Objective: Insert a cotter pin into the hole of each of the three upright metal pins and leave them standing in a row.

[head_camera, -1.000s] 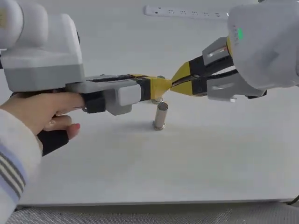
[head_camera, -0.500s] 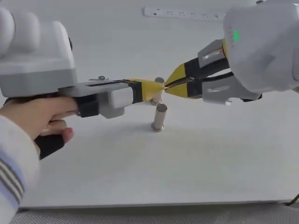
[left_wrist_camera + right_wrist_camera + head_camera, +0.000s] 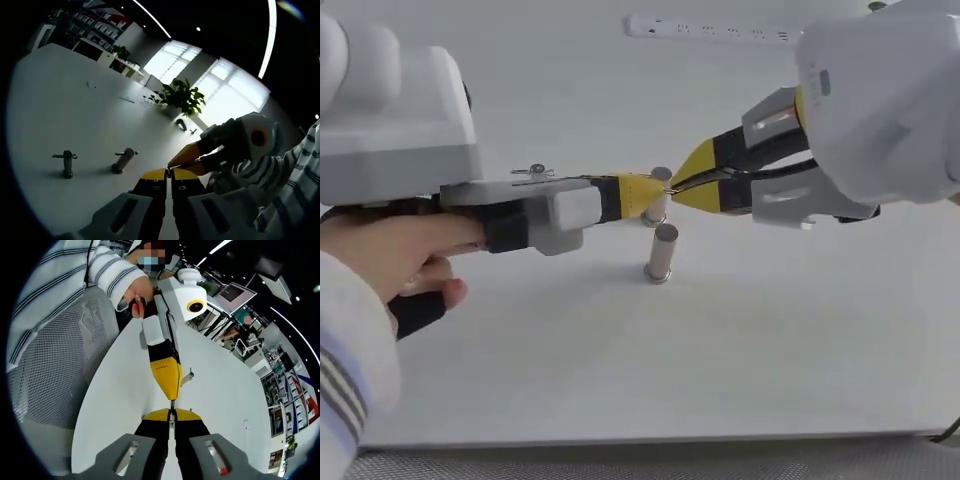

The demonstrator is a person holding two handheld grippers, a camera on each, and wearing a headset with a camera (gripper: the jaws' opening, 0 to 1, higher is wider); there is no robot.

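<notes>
Head view: the left tongs (image 3: 655, 190) reach in from the left of the frame and the right tongs (image 3: 678, 187) from the right. Their yellow tips meet point to point just above centre. Both pairs are closed. A thin sliver of metal shows where they meet, too small to tell which pair grips it. Just below that point a bare metal pin (image 3: 661, 253) stands upright on the white worktop (image 3: 720, 340). A second pin (image 3: 654, 213) stands close behind it, partly hidden by the left tips. A power strip (image 3: 715, 27) lies along the top edge.

Left gripper view: the left tongs (image 3: 169, 173) sit closed at bottom centre, and the right tongs (image 3: 175, 162) come in from the right to touch them. At lower left stand an upright pin (image 3: 66, 164) and a leaning pin (image 3: 121, 161), each with a cotter pin (image 3: 65, 156) across its head.

Right gripper view: the right tongs (image 3: 171, 414) are closed at bottom centre. The left tongs (image 3: 171, 397) come down from the top, tip to tip with them.
</notes>
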